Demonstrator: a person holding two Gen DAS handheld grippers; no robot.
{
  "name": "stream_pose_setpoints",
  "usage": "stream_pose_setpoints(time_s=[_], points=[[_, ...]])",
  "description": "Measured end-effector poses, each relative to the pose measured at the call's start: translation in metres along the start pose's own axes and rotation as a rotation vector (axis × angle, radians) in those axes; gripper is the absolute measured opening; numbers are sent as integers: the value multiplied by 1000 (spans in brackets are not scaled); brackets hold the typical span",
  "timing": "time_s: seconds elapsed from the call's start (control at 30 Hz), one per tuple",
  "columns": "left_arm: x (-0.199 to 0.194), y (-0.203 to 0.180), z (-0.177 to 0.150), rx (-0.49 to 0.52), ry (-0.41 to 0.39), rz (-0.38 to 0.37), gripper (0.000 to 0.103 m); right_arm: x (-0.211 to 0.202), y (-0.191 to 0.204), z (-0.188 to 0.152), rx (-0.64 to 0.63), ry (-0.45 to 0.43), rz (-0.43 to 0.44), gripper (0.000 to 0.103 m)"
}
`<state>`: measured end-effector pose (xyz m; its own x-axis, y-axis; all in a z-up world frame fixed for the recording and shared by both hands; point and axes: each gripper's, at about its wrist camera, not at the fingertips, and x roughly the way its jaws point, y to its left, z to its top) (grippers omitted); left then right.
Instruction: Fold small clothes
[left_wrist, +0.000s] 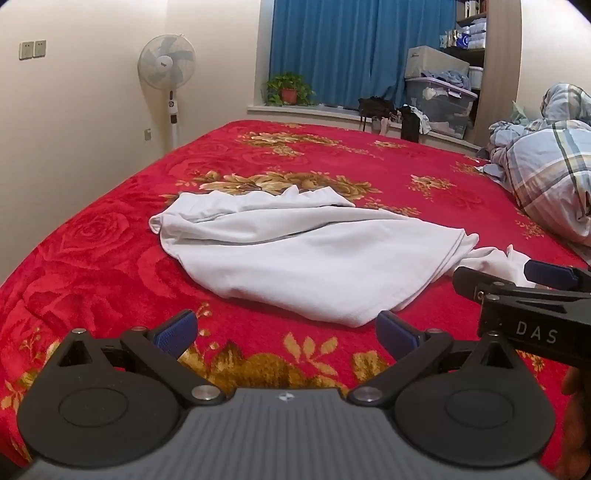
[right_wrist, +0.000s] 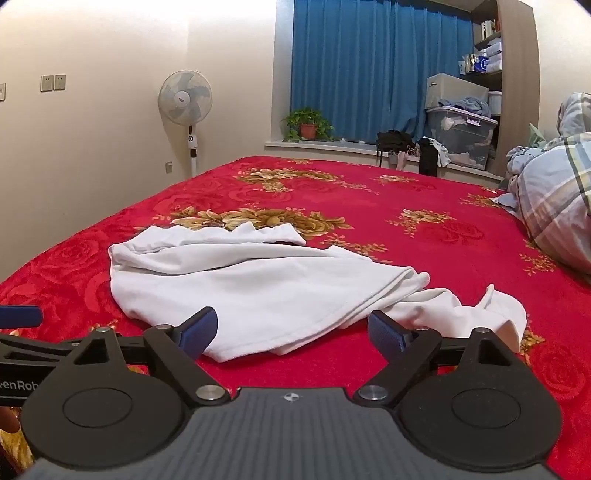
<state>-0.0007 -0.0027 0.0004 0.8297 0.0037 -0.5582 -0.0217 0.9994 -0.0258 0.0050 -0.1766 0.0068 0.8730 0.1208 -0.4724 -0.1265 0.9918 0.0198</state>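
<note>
A small white garment (left_wrist: 295, 251) lies crumpled and loosely bunched on the red floral bedspread (left_wrist: 110, 258); a thin part trails off to its right (left_wrist: 491, 260). It also shows in the right wrist view (right_wrist: 258, 288), with the trailing part (right_wrist: 480, 314) by the right fingertip. My left gripper (left_wrist: 286, 330) is open and empty, just short of the garment's near edge. My right gripper (right_wrist: 291, 334) is open and empty, its jaws on either side of the garment's near hem. The right gripper also shows at the right edge of the left view (left_wrist: 517, 291).
A rumpled plaid duvet (left_wrist: 546, 166) lies on the bed's right side. Beyond the bed stand a pedestal fan (left_wrist: 168, 74), a potted plant (left_wrist: 290, 88) on the sill, blue curtains, and storage bins (left_wrist: 439, 99). The bed's left edge runs close to the wall.
</note>
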Motion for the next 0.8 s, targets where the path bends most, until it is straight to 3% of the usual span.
stream_pose_setpoints(time_s=[0.8], points=[[0, 2, 2, 3, -3, 1, 103, -1, 1, 0, -5, -4, 6, 87]])
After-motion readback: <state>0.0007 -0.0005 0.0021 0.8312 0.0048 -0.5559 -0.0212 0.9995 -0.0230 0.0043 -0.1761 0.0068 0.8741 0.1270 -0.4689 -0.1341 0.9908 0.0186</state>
